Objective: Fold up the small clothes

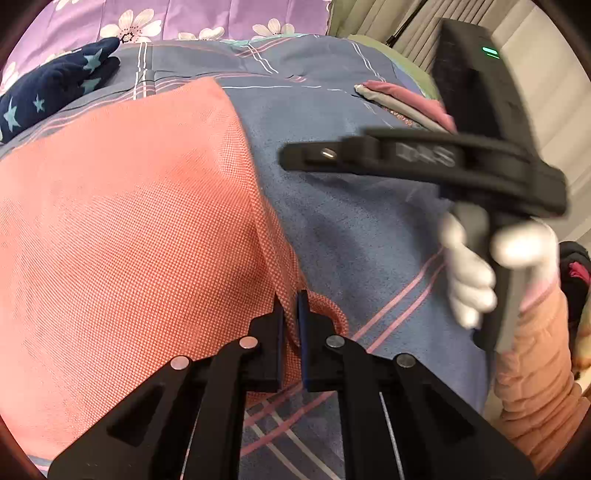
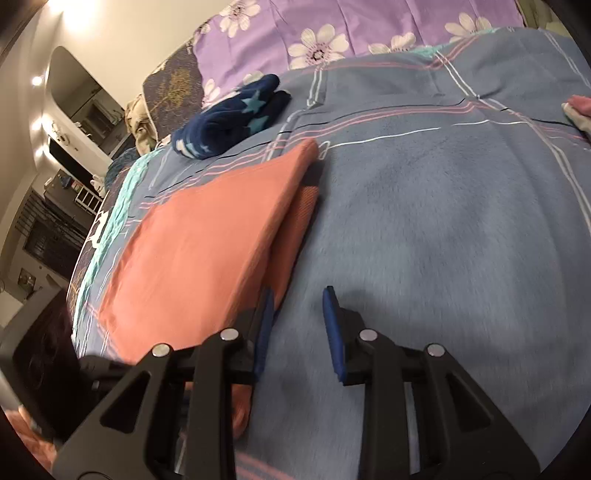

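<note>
A salmon-pink cloth (image 1: 129,229) lies folded flat on the blue plaid bedspread (image 1: 351,221). My left gripper (image 1: 291,325) is shut on this cloth at its near right edge, and a pinch of fabric stands between the narrow jaws. In the right wrist view the same cloth (image 2: 207,243) shows two layers, the upper one set back from the lower edge. My right gripper (image 2: 298,321) is open over bare bedspread (image 2: 424,221), its left finger (image 2: 264,328) just beside the cloth's edge. A white-gloved hand (image 1: 472,280) holds the right tool's black body (image 1: 461,162), which is blurred.
A navy garment with stars (image 2: 229,118) lies at the far left, near a purple flowered cover (image 2: 369,26). A folded pink and grey pile (image 1: 399,99) sits at the far right. The bed's left edge (image 2: 92,236) drops to a dim room.
</note>
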Motion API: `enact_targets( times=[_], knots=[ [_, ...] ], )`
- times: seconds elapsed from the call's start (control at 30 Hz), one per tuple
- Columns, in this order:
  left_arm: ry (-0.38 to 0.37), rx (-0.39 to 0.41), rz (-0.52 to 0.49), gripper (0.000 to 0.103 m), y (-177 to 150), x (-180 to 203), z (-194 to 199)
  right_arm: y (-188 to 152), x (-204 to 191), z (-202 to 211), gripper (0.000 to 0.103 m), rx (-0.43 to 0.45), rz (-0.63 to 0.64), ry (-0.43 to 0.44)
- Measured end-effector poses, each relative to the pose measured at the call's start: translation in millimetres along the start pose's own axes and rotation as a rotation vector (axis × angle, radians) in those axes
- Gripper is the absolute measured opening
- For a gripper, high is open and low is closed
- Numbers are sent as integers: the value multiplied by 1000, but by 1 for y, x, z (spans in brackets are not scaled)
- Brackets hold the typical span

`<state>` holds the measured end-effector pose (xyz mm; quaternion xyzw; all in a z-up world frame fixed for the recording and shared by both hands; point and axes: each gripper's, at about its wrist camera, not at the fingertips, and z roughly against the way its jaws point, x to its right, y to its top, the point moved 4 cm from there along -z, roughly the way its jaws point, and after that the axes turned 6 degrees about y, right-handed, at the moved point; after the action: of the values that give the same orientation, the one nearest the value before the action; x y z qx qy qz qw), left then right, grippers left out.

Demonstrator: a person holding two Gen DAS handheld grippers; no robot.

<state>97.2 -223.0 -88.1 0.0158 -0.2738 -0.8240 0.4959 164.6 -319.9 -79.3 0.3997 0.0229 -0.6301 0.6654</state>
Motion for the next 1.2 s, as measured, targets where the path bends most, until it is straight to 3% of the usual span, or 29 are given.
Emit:
enact_targets(
  times=[0.07, 0.23, 0.37, 0.43, 0.47, 0.6, 0.73, 0.87, 0.97, 1.03, 1.1, 1.17, 1.2],
  knots=[
    [-19, -3, 16, 6, 0, -3, 0, 8, 3, -12, 28, -12, -13, -2],
    [-57, -11, 37, 6, -2, -8, 1, 27, 5, -29, 28, -5, -73, 87],
    [-84, -20, 24, 5, -1, -3, -1, 35, 4, -45, 31, -23, -74, 53],
    [-104, -26, 5, 2, 0, 2, -3, 40, 5, -54, 8, -18, -94, 50],
    [-109, -25, -5, 2, 0, 4, -4, 44, 3, -54, 4, -2, -96, 58],
    [-121, -8, -48, 2, 0, 11, -2, 56, -18, -35, 3, 99, -31, 39],
    [-115, -16, -67, 2, -3, 17, -10, 54, 7, -60, 3, 46, -74, -62],
    [-90, 1, -100, 4, -5, 29, -12, 45, 25, -54, 4, 96, -171, 3],
    [-84, 24, -135, 10, -4, 39, -8, 47, 20, -23, 10, 166, -142, -109],
    [-115, 35, -137, 18, -5, 45, -5, 41, 7, -3, 10, 194, -99, -79],
    [-157, 34, -143, 19, -9, 51, -2, 32, -12, 10, 10, 191, -52, 10],
    [-159, 33, -157, 21, -15, 53, 5, 15, -32, 11, 11, 137, 17, 112],
    [-163, 30, -165, 22, -19, 54, 9, 5, -38, 8, 18, 100, 45, 139]
  ],
)
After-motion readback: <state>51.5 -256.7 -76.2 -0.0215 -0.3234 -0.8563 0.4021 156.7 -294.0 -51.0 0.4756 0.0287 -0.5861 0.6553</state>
